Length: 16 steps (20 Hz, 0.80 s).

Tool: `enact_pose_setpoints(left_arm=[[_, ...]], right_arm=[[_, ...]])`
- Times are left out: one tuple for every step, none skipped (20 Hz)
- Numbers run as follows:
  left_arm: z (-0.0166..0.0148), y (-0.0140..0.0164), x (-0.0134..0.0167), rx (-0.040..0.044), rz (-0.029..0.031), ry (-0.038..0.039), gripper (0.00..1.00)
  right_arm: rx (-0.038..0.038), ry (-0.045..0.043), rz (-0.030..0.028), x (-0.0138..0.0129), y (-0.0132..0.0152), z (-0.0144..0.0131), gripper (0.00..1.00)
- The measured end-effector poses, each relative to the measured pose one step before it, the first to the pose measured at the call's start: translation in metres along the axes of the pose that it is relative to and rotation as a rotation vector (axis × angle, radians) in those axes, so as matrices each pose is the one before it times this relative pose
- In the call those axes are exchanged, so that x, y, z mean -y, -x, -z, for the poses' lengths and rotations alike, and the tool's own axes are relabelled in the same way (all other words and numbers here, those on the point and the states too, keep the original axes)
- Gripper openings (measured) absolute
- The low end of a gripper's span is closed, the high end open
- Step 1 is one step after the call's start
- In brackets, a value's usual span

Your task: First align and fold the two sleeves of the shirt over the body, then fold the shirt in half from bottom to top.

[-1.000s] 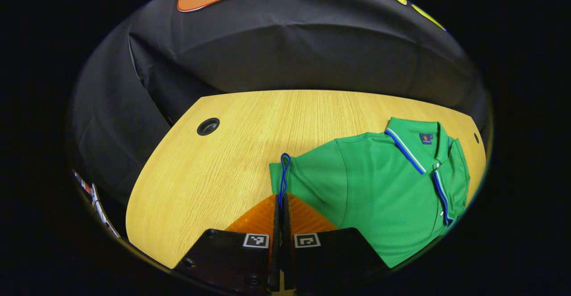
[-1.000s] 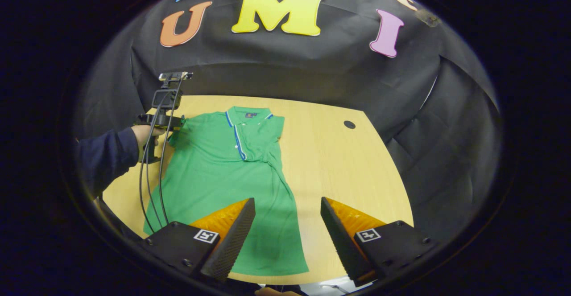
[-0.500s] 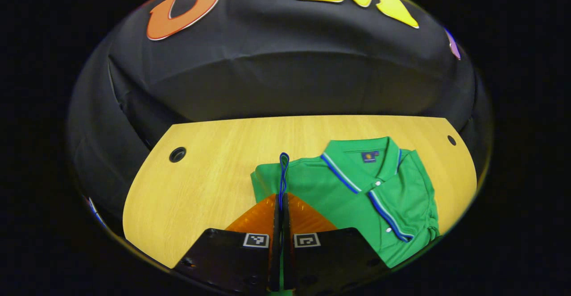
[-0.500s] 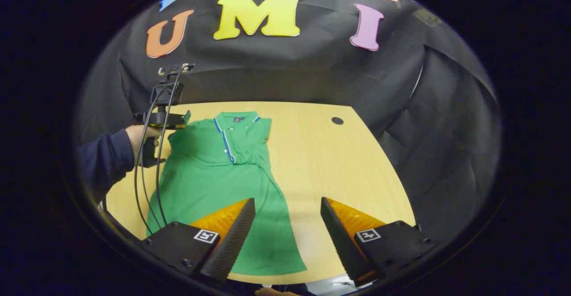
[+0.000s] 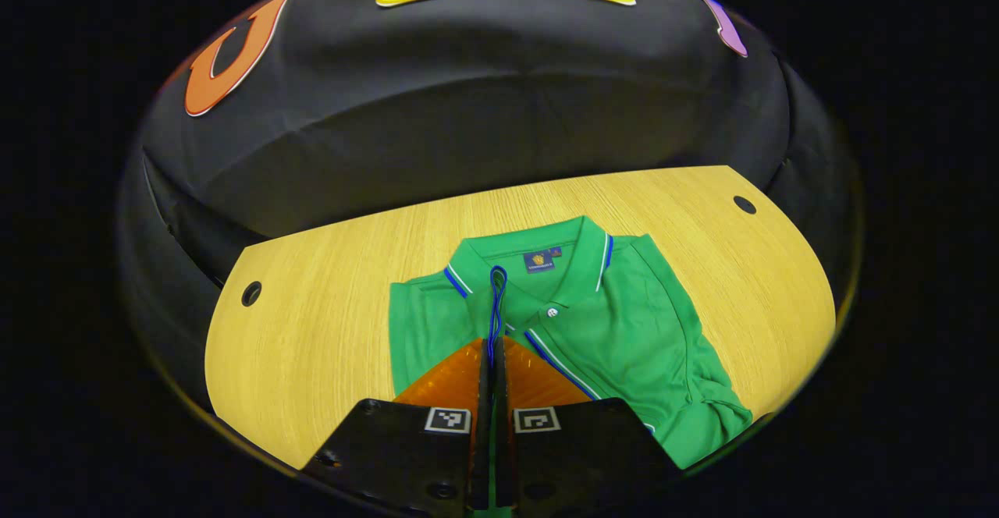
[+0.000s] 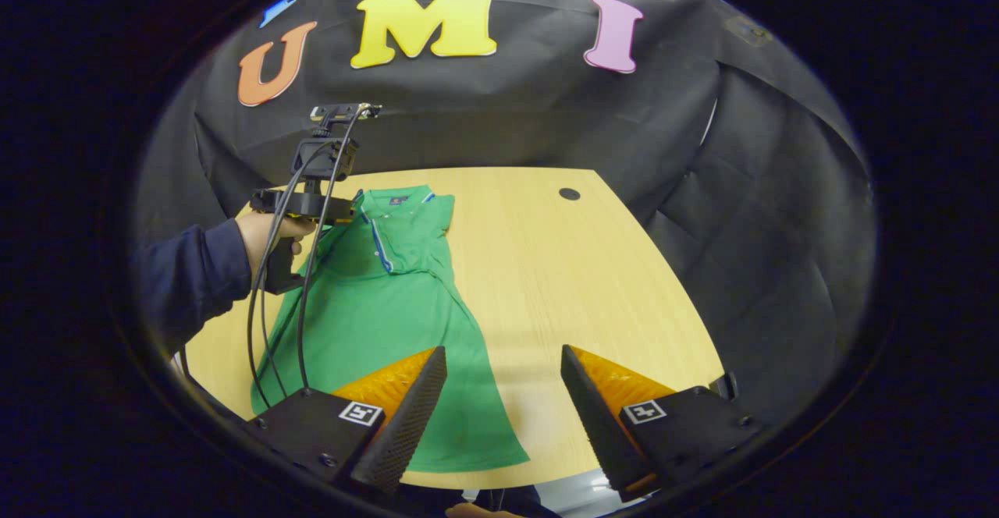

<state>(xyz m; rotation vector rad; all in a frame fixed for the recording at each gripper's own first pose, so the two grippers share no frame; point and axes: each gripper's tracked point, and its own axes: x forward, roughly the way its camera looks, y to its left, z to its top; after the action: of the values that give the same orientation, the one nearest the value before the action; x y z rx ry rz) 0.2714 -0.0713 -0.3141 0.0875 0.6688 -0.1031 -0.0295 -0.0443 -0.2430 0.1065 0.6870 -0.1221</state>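
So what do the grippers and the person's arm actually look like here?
Both the left gripper and right gripper have black bodies with small square black-and-white markers. In the right gripper view, black cables hang from the left gripper, and the arm wears a dark navy sleeve.

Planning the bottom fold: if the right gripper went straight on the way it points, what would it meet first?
Probably bare table just right of the shirt; the right gripper has open jaws, and depth is unclear.
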Motion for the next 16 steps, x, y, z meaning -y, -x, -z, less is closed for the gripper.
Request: enact_pose_setpoints(left_arm=[[0.00398, -0.00203, 0.00396, -0.01064, 0.00523, 0.00247, 0.06], [0.00306, -0.00134, 0.00178, -0.00819, -0.00664, 0.00719, 0.06], [0.00371, -0.00051, 0.00162, -0.01273, -0.00584, 0.00683, 0.07], [0.0039, 0.00064, 0.00343, -0.01009, 0.00546, 0.00682, 0.08], [0.003, -0.00084, 0.00456, -0.00815, 0.0186, 0.01213, 0.08], [0.00049, 0.00173, 0.00562, 0.00089, 0.01979, 0.01416, 0.11], [-0.00051, 0.00123, 0.00246, 0.00084, 0.00135, -0.00429, 0.13], [-0.00144, 0.00472, 0.00121, 0.01348, 0.00803, -0.01478, 0.3], [-0.00611, 0.00734, -0.0004, 0.02746, -0.00152, -0.01178, 0.47], [-0.00381, 0.00836, 0.00126, 0.02668, 0.00999, -0.0037, 0.48], [-0.00275, 0.00851, 0.00228, 0.0229, 0.01454, 0.00223, 0.55], [0.00086, 0.00866, 0.00096, 0.01307, 0.01103, 0.00374, 0.75], [0.00085, 0.01096, -0.00172, 0.01032, 0.00051, 0.00461, 0.82], [0.003, 0.01093, -0.00205, 0.00522, 0.0019, 0.00429, 0.96], [0.00435, 0.0135, -0.00309, 0.00323, -0.00148, 0.00657, 0.9], [0.00541, 0.01299, -0.00447, -0.00114, -0.00183, 0.0057, 1.0]], right_arm=[[-0.00058, -0.00491, 0.01625, 0.00612, 0.00047, 0.00273, 0.95], [-0.00114, -0.00602, 0.00924, 0.00384, 0.00001, 0.00208, 0.95], [-0.00484, -0.00863, 0.00404, 0.00233, 0.00097, 0.00198, 0.95], [-0.00053, -0.0104, 0.00376, 0.00247, 0.00087, 0.00091, 0.95], [-0.00014, -0.00685, 0.00338, 0.00255, 0.00086, 0.00138, 0.95], [0.00207, -0.00504, -0.00006, 0.00138, 0.001, 0.00023, 0.95], [0.00291, 0.0002, 0.00913, 0.00346, 0.00056, 0.0002, 0.93], [0.00334, 0.00018, 0.01104, 0.00375, 0.00012, -0.0001, 0.93], [0.00633, 0.00349, 0.01403, 0.00407, 0.00013, 0.00015, 0.93], [0.00464, 0.00762, 0.00813, 0.00336, -0.00066, -0.00031, 0.93], [0.00266, 0.00136, -0.00329, 0.00086, -0.00104, 0.00091, 0.95], [-0.0046, -0.00386, -0.01684, -0.00182, -0.00096, 0.00183, 0.93], [-0.01326, -0.00119, -0.01063, 0.00062, -0.00211, 0.00599, 0.95], [-0.01844, 0.00406, -0.01712, -0.00079, -0.00171, 0.00541, 0.95], [-0.01665, 0.01208, -0.00432, 0.00178, -0.0025, 0.00721, 0.95], [-0.01263, 0.01977, -0.0092, -0.0001, -0.00259, 0.00546, 0.93]])
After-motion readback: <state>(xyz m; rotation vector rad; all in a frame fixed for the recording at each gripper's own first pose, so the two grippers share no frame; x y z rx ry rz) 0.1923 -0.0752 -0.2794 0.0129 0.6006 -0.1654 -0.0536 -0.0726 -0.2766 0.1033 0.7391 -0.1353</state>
